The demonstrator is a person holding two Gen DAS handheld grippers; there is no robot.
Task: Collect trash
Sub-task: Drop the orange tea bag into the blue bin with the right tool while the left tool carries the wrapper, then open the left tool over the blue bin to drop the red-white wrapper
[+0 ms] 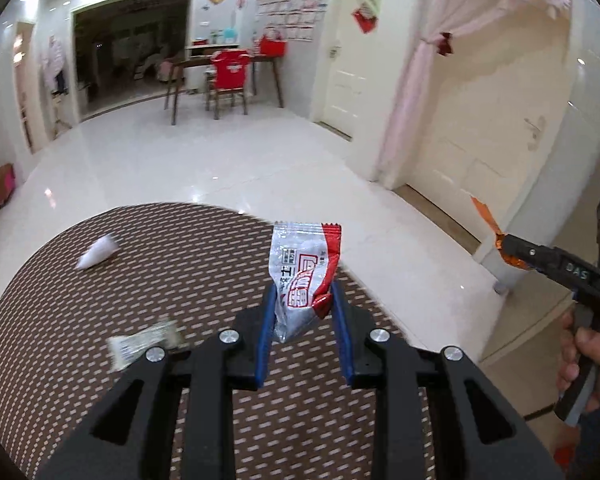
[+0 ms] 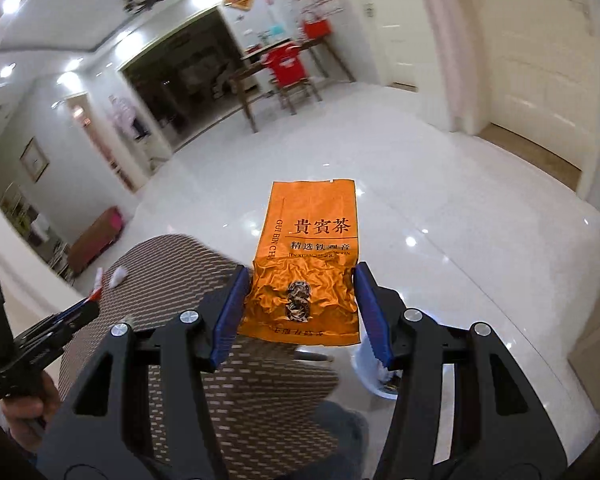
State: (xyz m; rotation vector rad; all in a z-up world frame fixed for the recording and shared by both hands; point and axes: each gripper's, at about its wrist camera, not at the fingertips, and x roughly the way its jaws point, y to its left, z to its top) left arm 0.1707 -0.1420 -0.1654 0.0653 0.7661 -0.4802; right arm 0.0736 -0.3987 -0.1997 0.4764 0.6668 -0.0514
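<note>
Between my left tongs' [image 1: 303, 322] blue pads hangs a silver-red wrapper [image 1: 305, 276], pinched low: light, crinkly, slippery. Right tongs [image 2: 300, 312] clamp an orange tea packet [image 2: 306, 260] by its crumpled end. Only the left view shows scraps [image 1: 144, 342] beyond on the table [image 1: 220, 248]; only the right shows the bin [image 2: 374, 374] beneath.

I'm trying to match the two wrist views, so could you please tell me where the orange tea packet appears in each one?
Left wrist: the orange packet is at the right edge, seen edge-on, pinched in the right gripper out past the table.
Right wrist: the same packet fills the centre, held flat between the blue fingers, over the floor.
Shared landmark: the red-covered chair at the far wall.
</note>
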